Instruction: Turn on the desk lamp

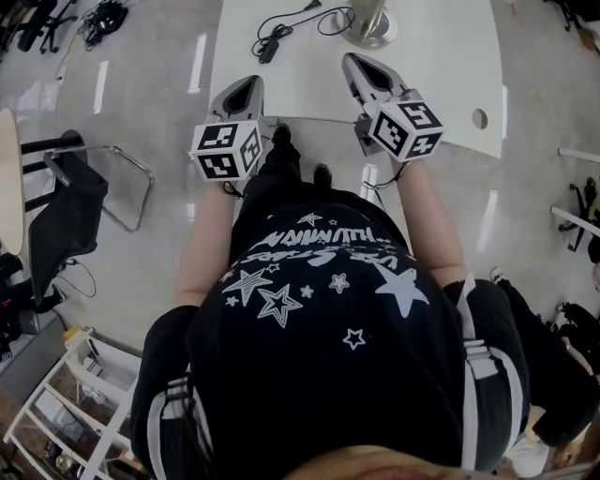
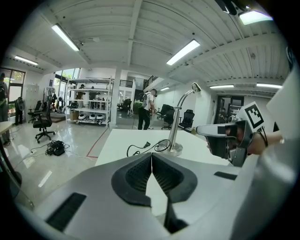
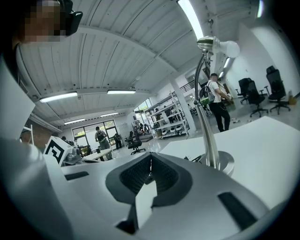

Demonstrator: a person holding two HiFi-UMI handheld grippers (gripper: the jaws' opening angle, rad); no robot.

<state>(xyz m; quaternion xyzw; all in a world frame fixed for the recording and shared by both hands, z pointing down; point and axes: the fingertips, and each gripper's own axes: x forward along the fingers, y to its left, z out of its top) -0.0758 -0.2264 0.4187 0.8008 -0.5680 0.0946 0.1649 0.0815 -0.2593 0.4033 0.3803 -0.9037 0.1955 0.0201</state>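
Observation:
The desk lamp stands on the white table: I see its round metal base in the head view, and its bent chrome stem and small head in the left gripper view. The lamp's head looks unlit in the right gripper view. A black cable with an inline block lies left of the base. My left gripper is shut and empty at the table's near edge. My right gripper is also shut and empty, a little short of the base. It shows as the right gripper in the left gripper view.
A grommet hole sits near the table's right edge. A black chair and a white rack stand on the floor to the left. Shelves, an office chair and people are far behind the table.

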